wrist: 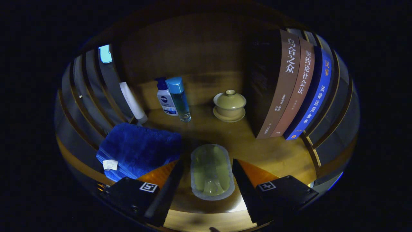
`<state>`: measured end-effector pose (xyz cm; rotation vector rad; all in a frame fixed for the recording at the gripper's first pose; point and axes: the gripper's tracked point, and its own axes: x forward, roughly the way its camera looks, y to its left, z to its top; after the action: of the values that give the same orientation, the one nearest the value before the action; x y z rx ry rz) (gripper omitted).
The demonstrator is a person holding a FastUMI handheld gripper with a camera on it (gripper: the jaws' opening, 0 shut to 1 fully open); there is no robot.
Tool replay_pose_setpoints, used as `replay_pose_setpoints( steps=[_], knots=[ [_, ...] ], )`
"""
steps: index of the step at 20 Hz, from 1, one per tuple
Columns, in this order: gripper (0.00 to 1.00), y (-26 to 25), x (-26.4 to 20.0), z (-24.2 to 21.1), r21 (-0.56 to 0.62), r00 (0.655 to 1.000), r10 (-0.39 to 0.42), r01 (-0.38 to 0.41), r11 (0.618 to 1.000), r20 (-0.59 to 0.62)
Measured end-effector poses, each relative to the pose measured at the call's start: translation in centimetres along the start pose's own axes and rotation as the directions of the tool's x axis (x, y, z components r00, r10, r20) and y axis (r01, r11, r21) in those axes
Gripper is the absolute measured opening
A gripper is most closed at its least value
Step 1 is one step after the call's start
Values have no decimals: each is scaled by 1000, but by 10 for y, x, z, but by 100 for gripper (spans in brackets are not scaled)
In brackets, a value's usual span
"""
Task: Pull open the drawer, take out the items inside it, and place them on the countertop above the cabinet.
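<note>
A: What sits at the left of the frame?
B: A folded blue plush towel point(138, 151) on the wooden countertop point(273, 154), lower left. Behind it a white tube point(133, 102) leans, then a white pump bottle point(166, 98) touching a clear blue-capped bottle point(179, 98).
A: And the middle?
B: A pale green oval soap dish point(211, 172) lies between the fingers; the gripper point(208, 175) is released, fingers apart, not touching it. Beyond it, a lidded green ceramic teacup point(229, 105).
A: Right?
B: Three upright books point(296, 87).
</note>
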<state>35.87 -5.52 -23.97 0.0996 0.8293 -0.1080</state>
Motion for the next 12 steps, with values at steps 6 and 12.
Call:
replay_pose_setpoints(
  steps=[6, 12],
  knots=[
    [99, 6, -34, -10, 37, 997, 21, -24, 999, 69],
    [100, 8, -107, -42, 12, 975, 26, -29, 1000, 219]
  ],
)
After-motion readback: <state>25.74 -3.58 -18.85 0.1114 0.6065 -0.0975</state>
